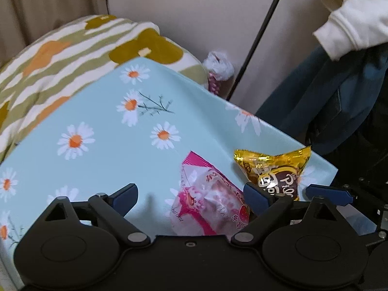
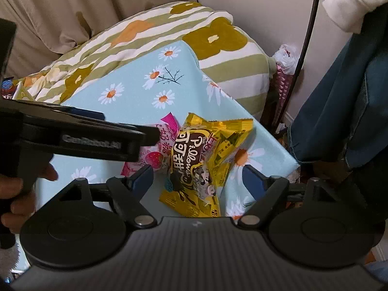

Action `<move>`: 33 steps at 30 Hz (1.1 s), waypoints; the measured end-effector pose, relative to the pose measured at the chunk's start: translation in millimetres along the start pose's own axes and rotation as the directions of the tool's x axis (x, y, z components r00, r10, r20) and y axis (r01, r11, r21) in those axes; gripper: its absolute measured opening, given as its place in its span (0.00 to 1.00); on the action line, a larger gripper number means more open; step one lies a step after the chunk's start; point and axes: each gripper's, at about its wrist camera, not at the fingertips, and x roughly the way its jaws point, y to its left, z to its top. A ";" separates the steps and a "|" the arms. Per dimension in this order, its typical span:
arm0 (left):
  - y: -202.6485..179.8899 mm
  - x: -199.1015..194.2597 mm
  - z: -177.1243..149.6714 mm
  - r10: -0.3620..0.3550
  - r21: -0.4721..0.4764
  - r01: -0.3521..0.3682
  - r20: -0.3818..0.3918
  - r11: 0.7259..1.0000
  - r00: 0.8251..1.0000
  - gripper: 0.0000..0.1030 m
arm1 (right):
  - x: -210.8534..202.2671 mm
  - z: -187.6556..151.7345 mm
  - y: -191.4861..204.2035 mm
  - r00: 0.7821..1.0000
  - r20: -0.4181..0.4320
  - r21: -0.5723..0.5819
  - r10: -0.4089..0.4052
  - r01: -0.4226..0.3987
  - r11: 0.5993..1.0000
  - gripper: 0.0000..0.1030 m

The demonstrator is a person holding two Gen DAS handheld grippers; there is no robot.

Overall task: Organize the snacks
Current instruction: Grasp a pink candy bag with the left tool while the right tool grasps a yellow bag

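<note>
**Now over two snack packets at the table corner**

Both my grippers stand with jaws apart, clamped on nothing. My left gripper (image 1: 191,194) hovers above the pink-and-clear crinkly strawberry candy packet (image 1: 206,208), which lies between its blue fingers (image 1: 126,194) on the pale blue daisy-print tablecloth (image 1: 97,121). At two o'clock from the pink packet, overlapping its edge, lies the shiny yellow foil chocolate snack packet (image 2: 201,160). My right gripper (image 2: 201,181) frames that yellow packet between its spread fingers. My left hand (image 2: 17,194) shows at nine o'clock in the right wrist view. A green-striped flowered quilt (image 2: 150,31) lies at twelve o'clock.
</note>
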 end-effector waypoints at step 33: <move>45.7 -26.8 -50.1 0.048 -0.262 -0.050 -0.016 0.964 0.999 0.48 | 44.9 25.4 -17.5 0.991 -0.029 0.092 0.127 -0.124 0.988 0.74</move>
